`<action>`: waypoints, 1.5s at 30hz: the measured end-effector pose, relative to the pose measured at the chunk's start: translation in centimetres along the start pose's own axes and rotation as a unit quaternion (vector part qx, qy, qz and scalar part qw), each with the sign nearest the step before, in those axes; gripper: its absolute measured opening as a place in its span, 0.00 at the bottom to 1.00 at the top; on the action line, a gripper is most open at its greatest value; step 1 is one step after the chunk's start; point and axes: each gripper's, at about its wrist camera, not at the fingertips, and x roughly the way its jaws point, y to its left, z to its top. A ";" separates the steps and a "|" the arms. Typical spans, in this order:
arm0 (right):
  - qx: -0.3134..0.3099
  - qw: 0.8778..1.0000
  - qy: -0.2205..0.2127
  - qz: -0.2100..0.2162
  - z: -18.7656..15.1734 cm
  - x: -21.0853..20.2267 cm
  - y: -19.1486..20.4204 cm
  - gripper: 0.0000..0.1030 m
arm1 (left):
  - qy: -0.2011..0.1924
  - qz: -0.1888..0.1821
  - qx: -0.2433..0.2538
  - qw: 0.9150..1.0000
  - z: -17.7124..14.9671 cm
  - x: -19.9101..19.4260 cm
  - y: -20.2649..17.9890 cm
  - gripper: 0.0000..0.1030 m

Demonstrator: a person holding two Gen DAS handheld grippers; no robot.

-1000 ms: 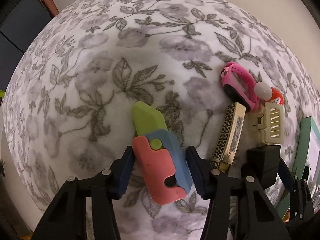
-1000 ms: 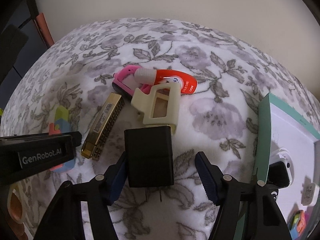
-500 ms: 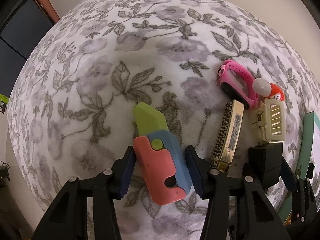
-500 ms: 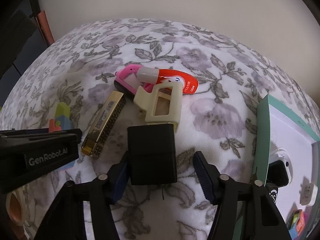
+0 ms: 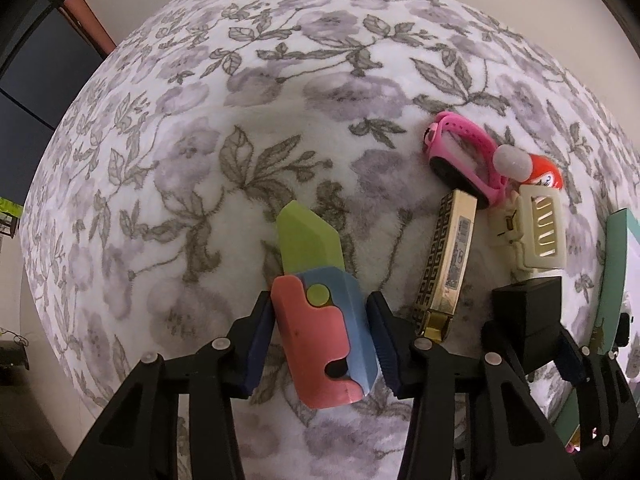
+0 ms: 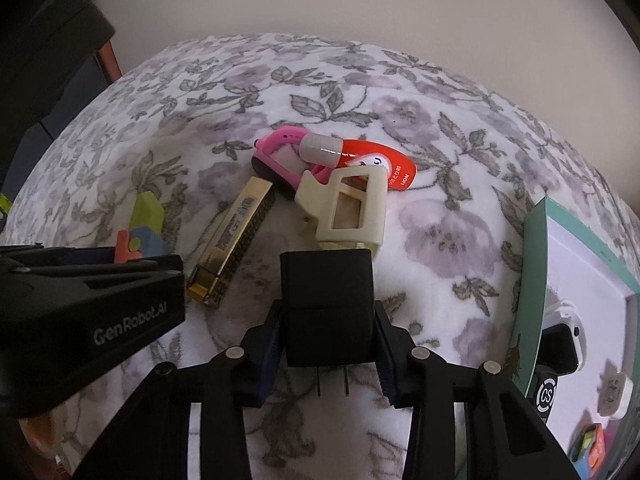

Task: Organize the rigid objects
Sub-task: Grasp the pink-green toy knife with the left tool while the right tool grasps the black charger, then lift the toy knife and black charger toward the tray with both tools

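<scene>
Floral fleece in white and grey covers the surface (image 5: 280, 128), which bulges under a plain cream wall in both wrist views. At the right edge lies a teal-rimmed white box (image 6: 536, 264), holding a white-cased watch, a white plug and other small items too blurred to name.

Near the middle of the surface, 6 loose things lie. The black charger (image 6: 326, 304) points its 2 prongs back toward the right wrist camera, and the right gripper (image 6: 326, 354) has its blue-padded fingers clamped against both flanks of the charger body. The left gripper (image 5: 322, 336) has its fingers pressed on the sides of a toy knife (image 5: 320, 316) with a pink and blue handle and a green blade that points away from the camera. Whether either thing is lifted off the fleece cannot be told.

Between the 2 grippers lies a gold harmonica (image 5: 448, 268), slanted, just beside the charger. Beyond the charger a cream hair claw clip (image 6: 346, 208) rests on its side, almost touching the charger's far end. Behind the clip, a pink wristband (image 6: 280, 156) with a dark face overlaps an orange tube (image 6: 372, 162) with a pale cap; the clip leans over both.
</scene>
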 end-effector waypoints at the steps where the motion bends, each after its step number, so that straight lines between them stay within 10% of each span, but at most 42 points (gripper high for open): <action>1: 0.000 1.000 -0.001 0.002 0.0 -0.1 0.0 0.41 | -0.004 -0.001 0.000 1.000 0.1 -0.2 0.1 0.47; 27: 0.011 0.995 -0.098 0.002 2.5 -8.1 -1.5 0.41 | -0.125 -0.033 -0.027 0.991 0.3 -10.2 3.2 0.41; 45: 0.054 0.990 -0.131 -0.013 2.6 -11.7 -6.5 0.41 | -0.169 -0.053 0.031 0.984 -0.5 -14.7 -2.4 0.41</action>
